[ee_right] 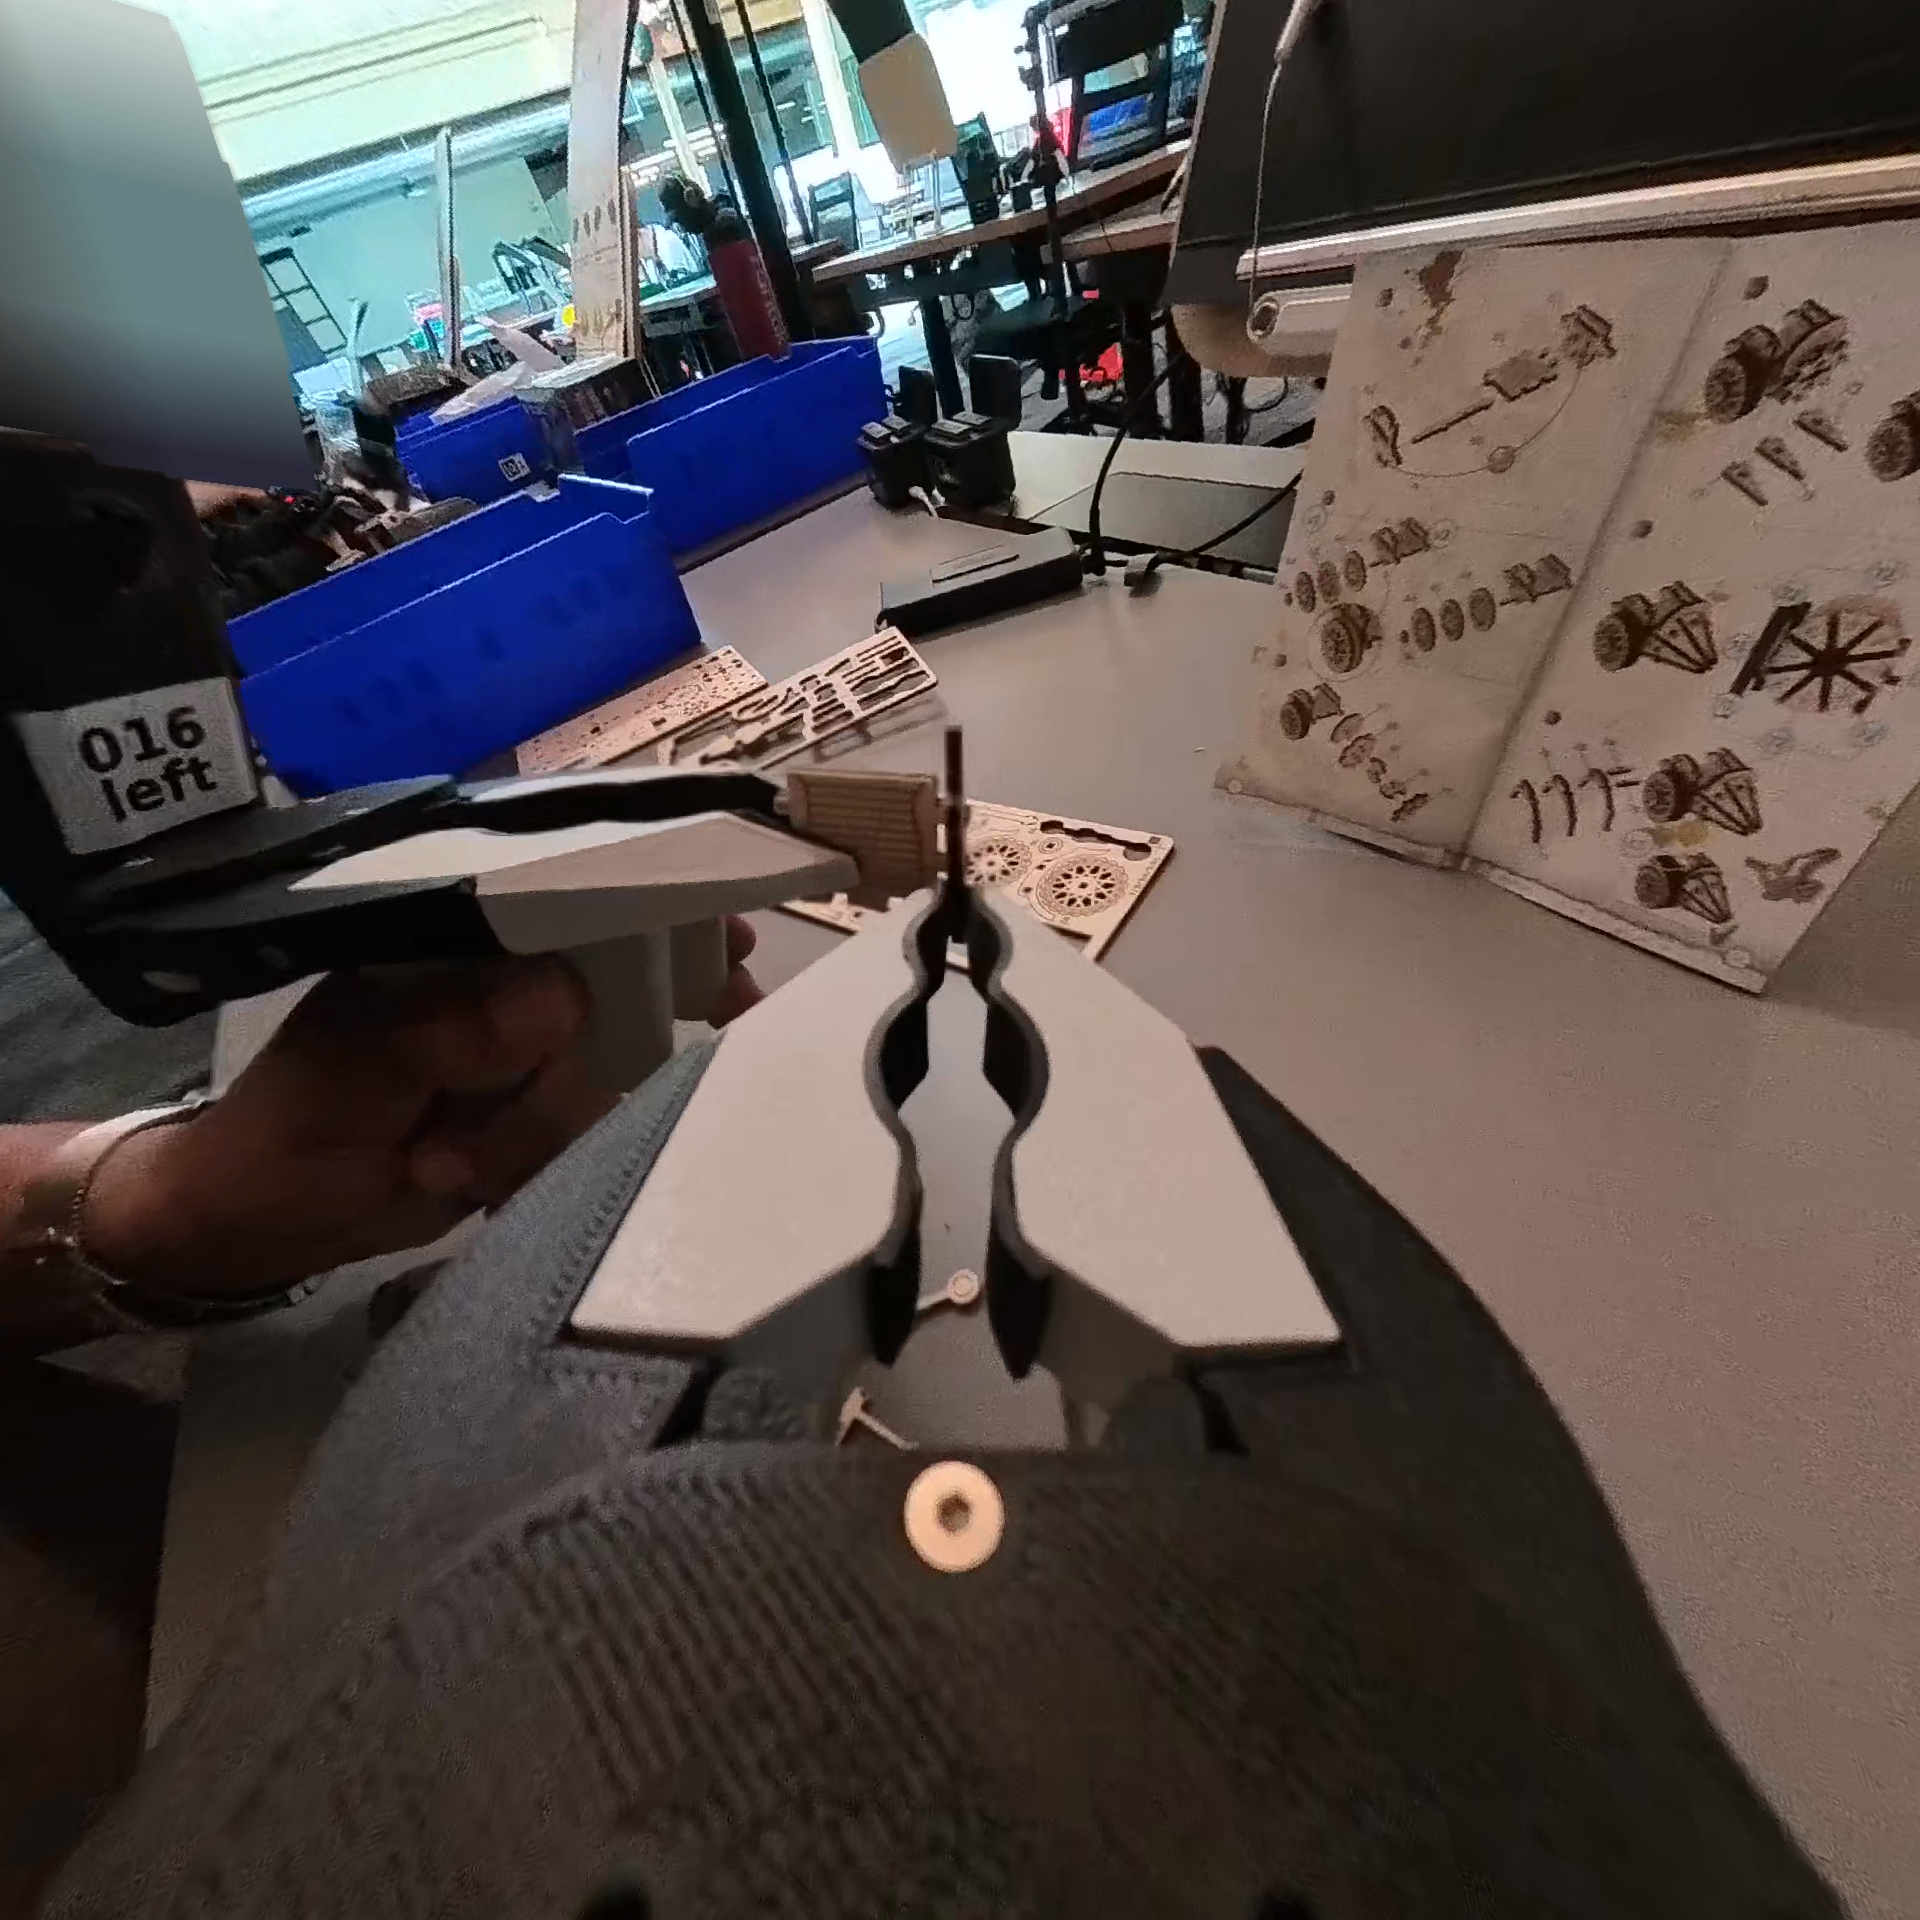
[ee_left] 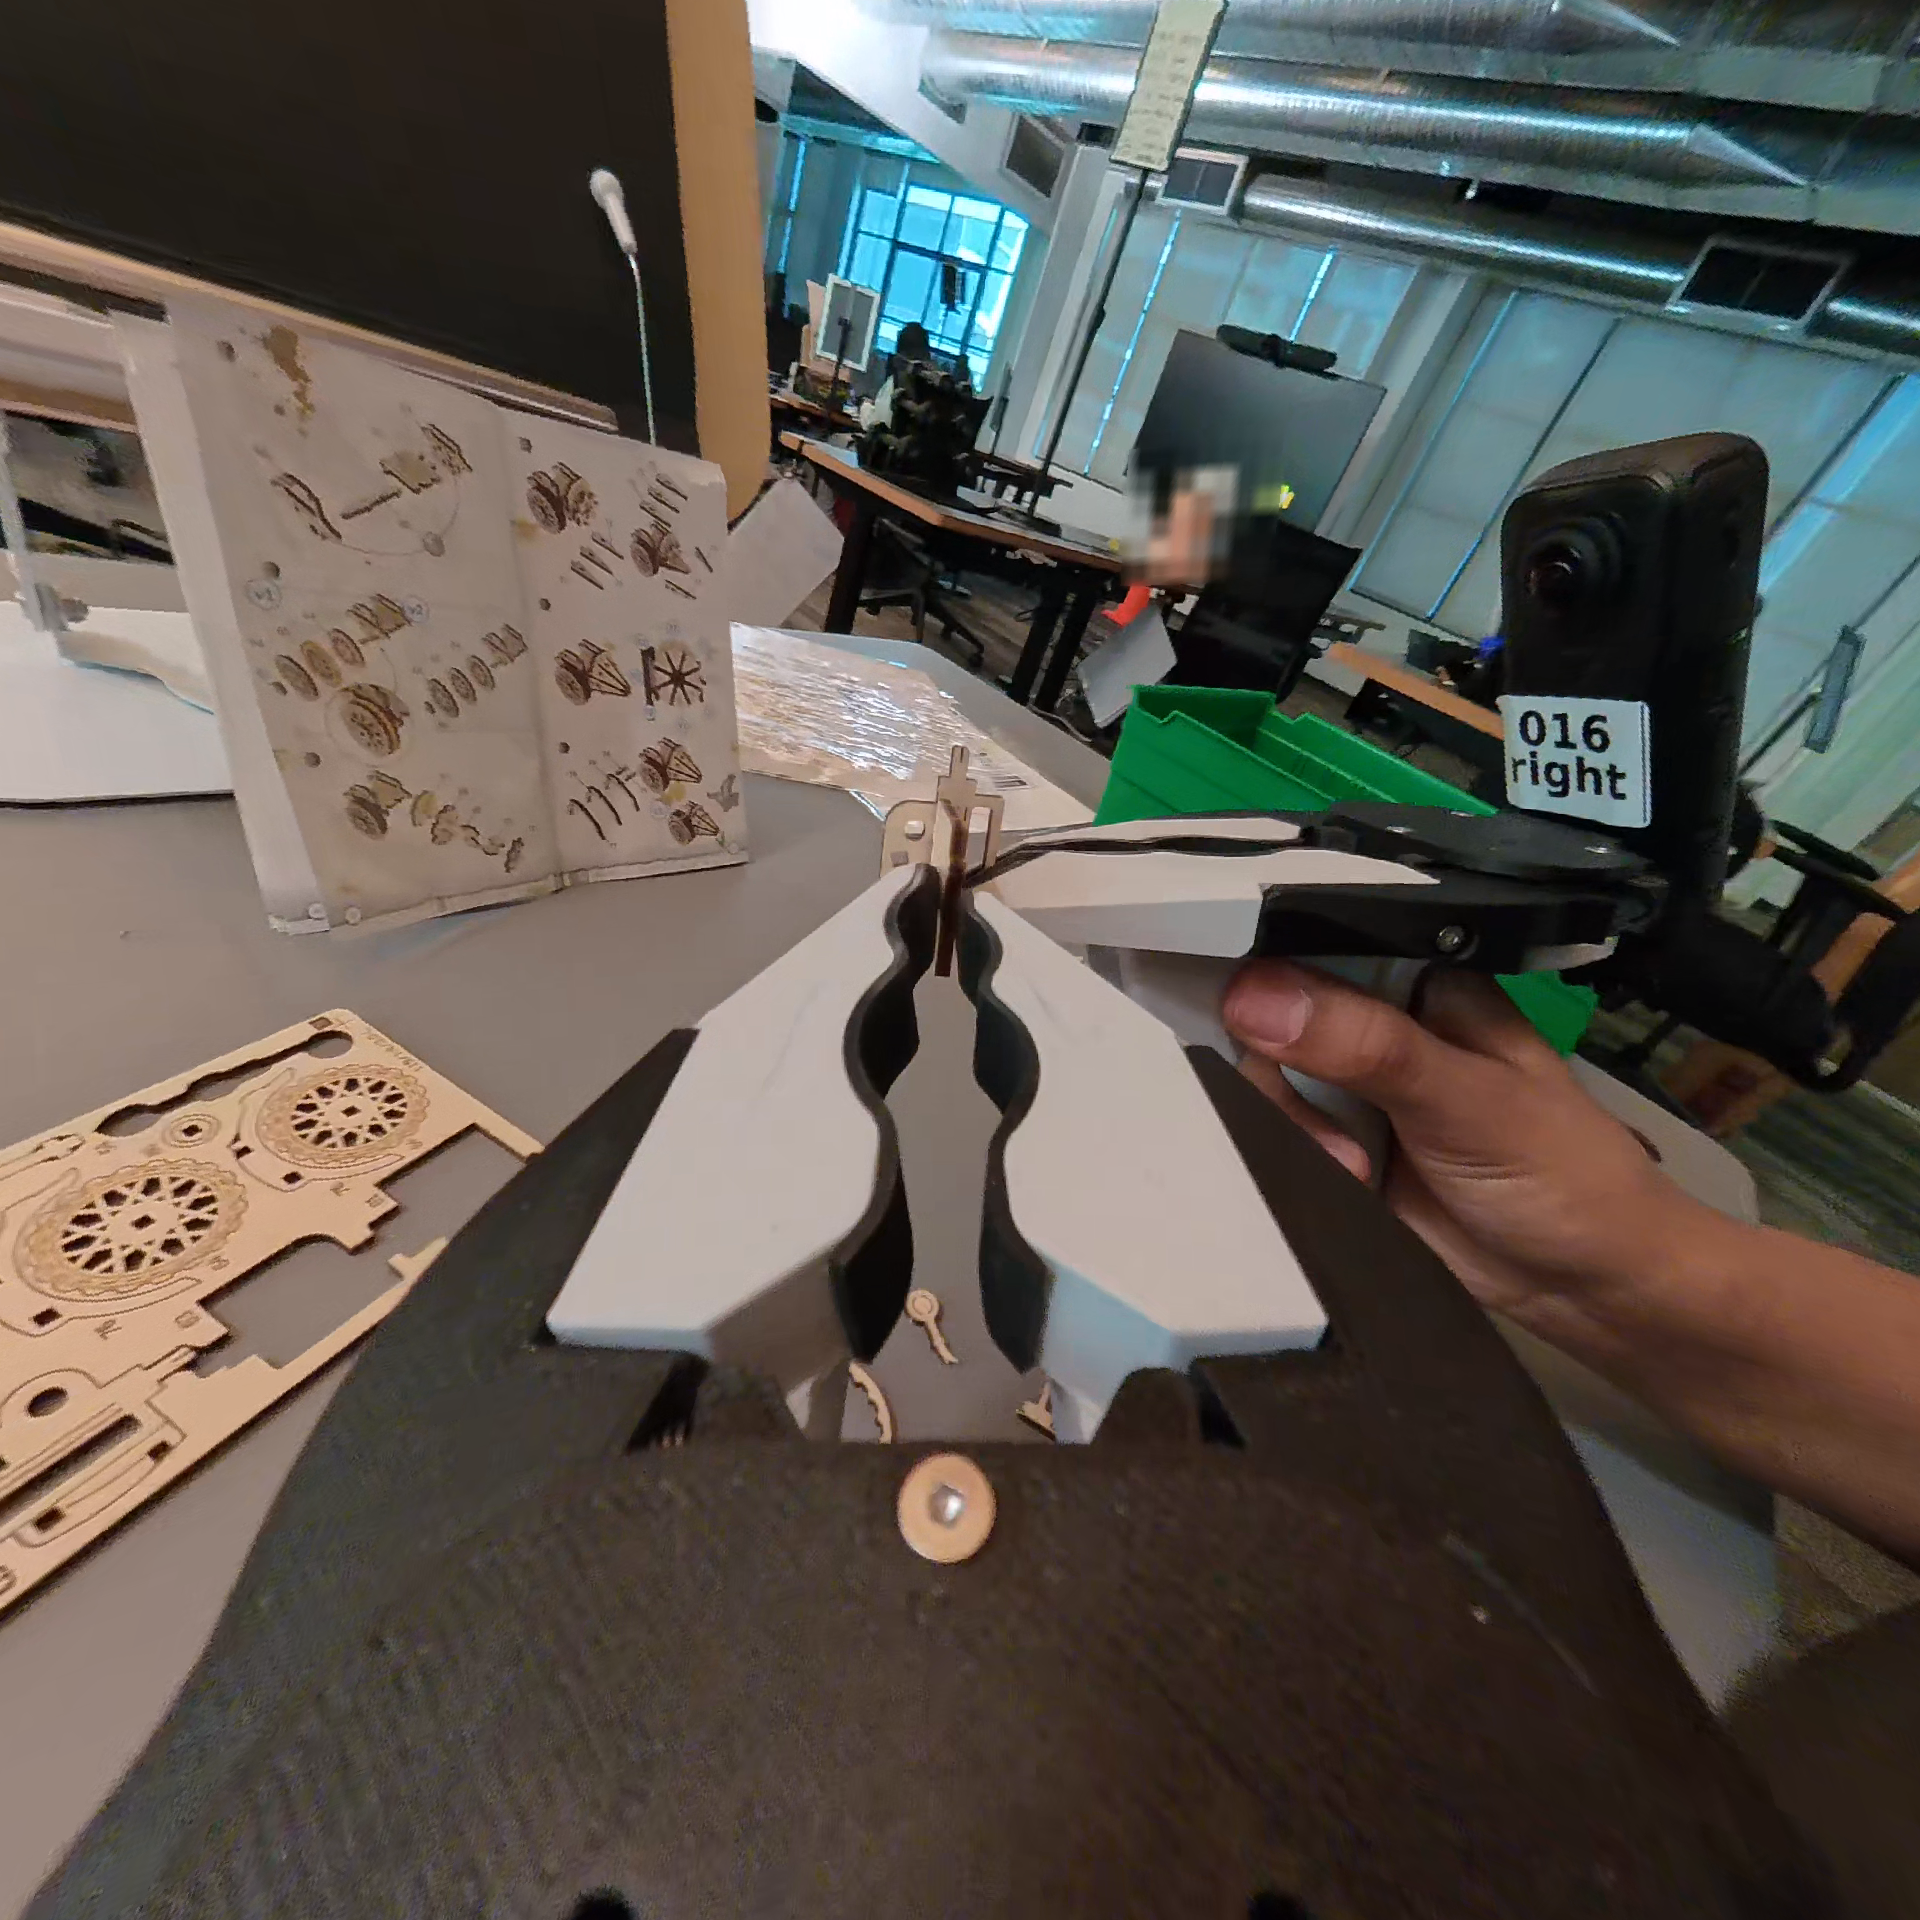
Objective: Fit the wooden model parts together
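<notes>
In the left wrist view, my left gripper (ee_left: 945, 899) is shut on a ribbed wooden panel (ee_left: 945, 930), seen edge-on as a dark strip. My right gripper (ee_left: 992, 868) reaches in from the right and is shut on a flat wooden piece with a cross-shaped top (ee_left: 954, 805). In the right wrist view, my right gripper (ee_right: 951, 920) pinches that piece (ee_right: 952, 800), which stands upright and edge-on. My left gripper (ee_right: 795, 821) holds the ribbed panel (ee_right: 857, 831) flat from the left. The panel's edge meets the piece at a right angle. Both parts are above the grey table (ee_right: 1351, 1143).
A laser-cut wooden sheet with wheel shapes (ee_left: 135, 1226) lies at the left, also in the right wrist view (ee_right: 1049, 862). An open instruction booklet (ee_left: 468, 644) stands behind. A green bin (ee_left: 1226, 748) and blue bins (ee_right: 468, 634) flank the table. Small loose wooden parts (ee_left: 930, 1325) lie below the grippers. The tips of both grippers are at nearly the same place.
</notes>
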The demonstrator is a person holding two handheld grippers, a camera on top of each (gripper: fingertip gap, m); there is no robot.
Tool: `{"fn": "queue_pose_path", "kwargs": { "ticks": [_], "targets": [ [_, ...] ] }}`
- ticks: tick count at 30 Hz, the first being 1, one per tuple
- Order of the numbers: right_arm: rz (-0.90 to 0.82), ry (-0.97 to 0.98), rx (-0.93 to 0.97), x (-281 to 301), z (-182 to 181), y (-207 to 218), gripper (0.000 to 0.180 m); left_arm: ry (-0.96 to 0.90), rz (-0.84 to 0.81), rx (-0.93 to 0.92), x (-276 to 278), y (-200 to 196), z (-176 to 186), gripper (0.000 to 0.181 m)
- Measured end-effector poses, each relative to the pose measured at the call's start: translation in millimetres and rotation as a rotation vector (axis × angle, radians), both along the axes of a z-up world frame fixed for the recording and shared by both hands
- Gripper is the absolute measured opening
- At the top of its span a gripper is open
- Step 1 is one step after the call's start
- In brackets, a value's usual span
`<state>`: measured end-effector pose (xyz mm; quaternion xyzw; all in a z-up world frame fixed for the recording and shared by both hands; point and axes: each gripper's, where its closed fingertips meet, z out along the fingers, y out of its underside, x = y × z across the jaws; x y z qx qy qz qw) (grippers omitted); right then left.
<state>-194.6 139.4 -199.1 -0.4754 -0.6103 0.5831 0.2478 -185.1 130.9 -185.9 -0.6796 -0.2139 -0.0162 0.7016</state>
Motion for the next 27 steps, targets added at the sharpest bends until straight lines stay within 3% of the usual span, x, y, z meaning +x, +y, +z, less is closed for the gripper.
{"fn": "queue_pose_path", "kwargs": {
  "ticks": [3, 6, 9, 16, 27],
  "targets": [
    [-0.011, -0.003, 0.027, -0.3, -0.8, -0.4, 0.002, -0.069, -0.043, 0.056, -0.4, -0.8, -0.4, 0.002],
    [0.004, -0.006, -0.001, 0.7, 2.5, -4.1, 0.002, -0.09, -0.047, 0.021, -2.0, 2.2, -10.3, 0.019],
    [0.0, -0.017, 0.065, 0.3, -3.3, -5.3, 0.002, -0.078, -0.048, 0.048, -1.1, 0.4, -5.3, 0.004],
    [-0.041, -0.032, 0.176, -2.8, -11.3, -0.2, 0.002, 0.074, 0.017, -0.152, -5.4, 4.1, -18.7, 0.001],
    [-0.122, -0.003, 0.006, -11.8, -11.5, 2.0, 0.003, 0.224, 0.118, -0.261, -12.7, 4.0, -20.5, 0.001]
  ]
}}
